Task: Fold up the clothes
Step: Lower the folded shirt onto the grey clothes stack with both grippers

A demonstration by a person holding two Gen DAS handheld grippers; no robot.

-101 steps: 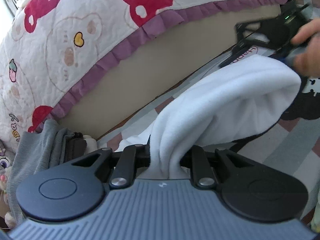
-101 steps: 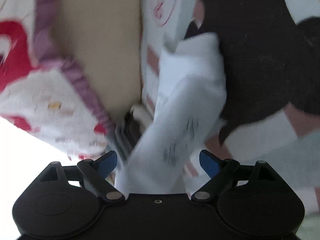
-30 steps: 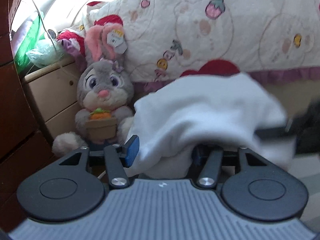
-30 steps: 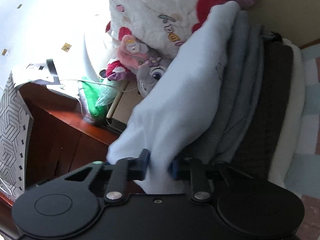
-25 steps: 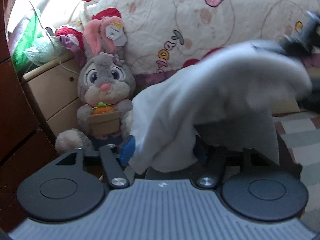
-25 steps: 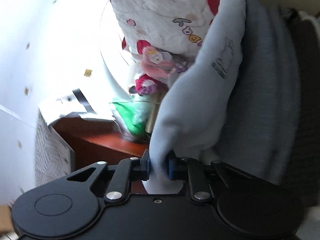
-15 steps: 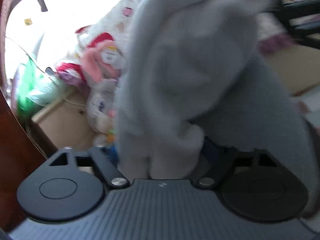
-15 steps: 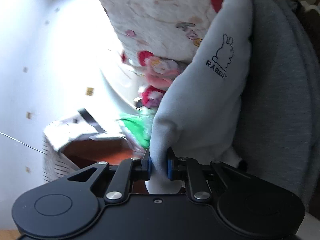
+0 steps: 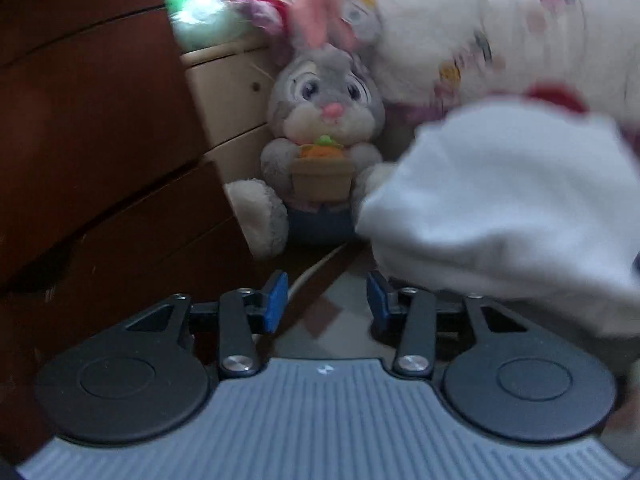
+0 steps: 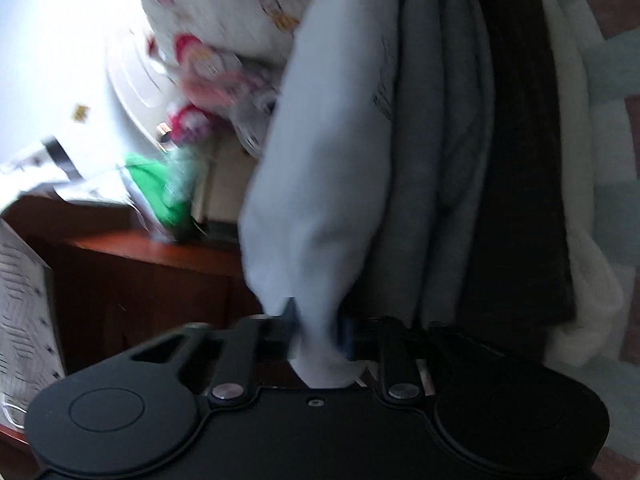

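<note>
A stack of folded clothes (image 10: pixel 500 152) lies on a checked floor mat (image 10: pixel 612 92), white garment (image 10: pixel 336 152) on top.

Plush rabbit (image 9: pixel 324 148) holding carrot pot, brown cabinet (image 9: pixel 92 128) beside it — patterned quilt (image 9: pixel 500 28) behind

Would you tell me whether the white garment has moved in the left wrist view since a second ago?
Yes: the white garment now sits right of the plush rabbit, outside the open left gripper.

Plush rabbit (image 9: pixel 324 148) between drawer unit (image 9: pixel 232 96) (left) and white garment (image 9: pixel 504 208), below quilt (image 9: pixel 500 28).
</note>
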